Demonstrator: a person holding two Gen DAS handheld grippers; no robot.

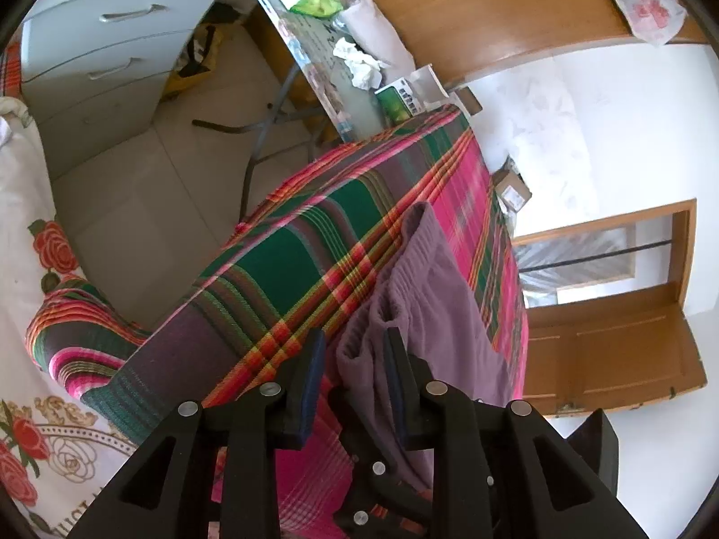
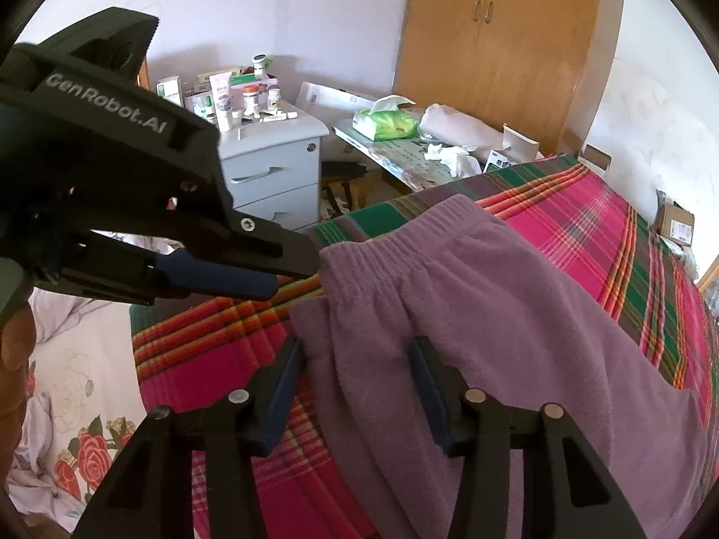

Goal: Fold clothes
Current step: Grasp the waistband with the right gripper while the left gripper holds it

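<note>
Left gripper [image 2: 294,280] jaws apart at pants [image 2: 494,337] waistband. Right gripper [image 2: 359,359] jaws wide, cloth between, not pinched. Close badly, pants slip, bunch up.

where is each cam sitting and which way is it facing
Left wrist: sits on the left gripper, looking down along its fingers at the purple pants' waistband on the plaid bedspread; its own fingers show.
Right wrist: sits on the right gripper, looking across the bed toward the wardrobe; its own fingers, the left gripper at the waistband and part of a hand show.
Shared: pants, bedspread, grey drawers, cluttered folding table.
</note>
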